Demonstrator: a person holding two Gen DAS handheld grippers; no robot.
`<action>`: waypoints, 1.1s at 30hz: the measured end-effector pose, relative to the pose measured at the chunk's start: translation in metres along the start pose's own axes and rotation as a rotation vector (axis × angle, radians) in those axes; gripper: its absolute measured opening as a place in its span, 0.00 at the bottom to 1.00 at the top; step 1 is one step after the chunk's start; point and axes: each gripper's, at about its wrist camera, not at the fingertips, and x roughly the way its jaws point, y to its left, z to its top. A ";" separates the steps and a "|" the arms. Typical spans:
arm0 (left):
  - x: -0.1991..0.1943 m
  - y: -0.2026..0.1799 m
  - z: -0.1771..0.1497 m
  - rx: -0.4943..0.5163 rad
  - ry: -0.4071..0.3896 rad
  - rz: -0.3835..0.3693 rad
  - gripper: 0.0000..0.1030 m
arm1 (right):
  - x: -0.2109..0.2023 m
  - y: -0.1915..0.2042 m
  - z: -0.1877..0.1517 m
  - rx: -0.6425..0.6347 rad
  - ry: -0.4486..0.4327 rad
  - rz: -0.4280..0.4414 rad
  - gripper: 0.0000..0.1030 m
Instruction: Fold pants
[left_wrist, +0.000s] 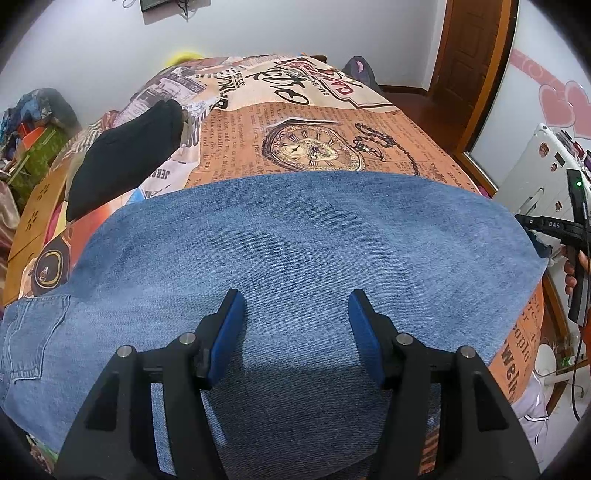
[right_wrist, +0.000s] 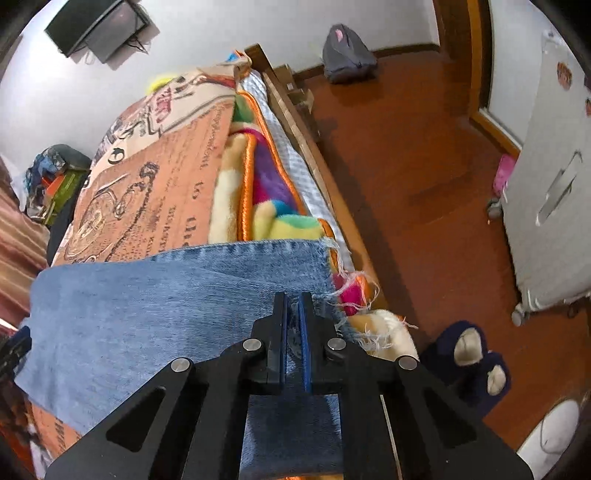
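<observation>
Blue denim pants (left_wrist: 295, 251) lie flat across the bed, a back pocket at the lower left of the left wrist view. My left gripper (left_wrist: 295, 299) is open and empty, hovering just above the middle of the denim. My right gripper (right_wrist: 294, 299) is shut on the frayed hem of the pants (right_wrist: 155, 306) at the bed's edge. The right gripper also shows at the right edge of the left wrist view (left_wrist: 532, 221), at the pants' end.
The bed carries an orange newspaper-print cover (left_wrist: 314, 122) over a multicoloured blanket (right_wrist: 258, 184). A folded black garment (left_wrist: 125, 151) lies at the far left of the bed. Dark slippers (right_wrist: 469, 354) sit on the red floor beside a white cabinet (right_wrist: 546, 206).
</observation>
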 end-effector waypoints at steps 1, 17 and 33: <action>0.000 0.000 0.000 0.001 0.001 0.000 0.57 | -0.004 0.003 0.000 -0.013 -0.015 0.005 0.04; 0.000 -0.002 0.000 0.006 0.002 0.008 0.57 | 0.027 -0.015 0.008 0.031 0.066 0.026 0.59; 0.000 -0.005 0.002 0.003 0.009 0.019 0.57 | -0.010 0.001 -0.004 -0.015 -0.080 0.024 0.07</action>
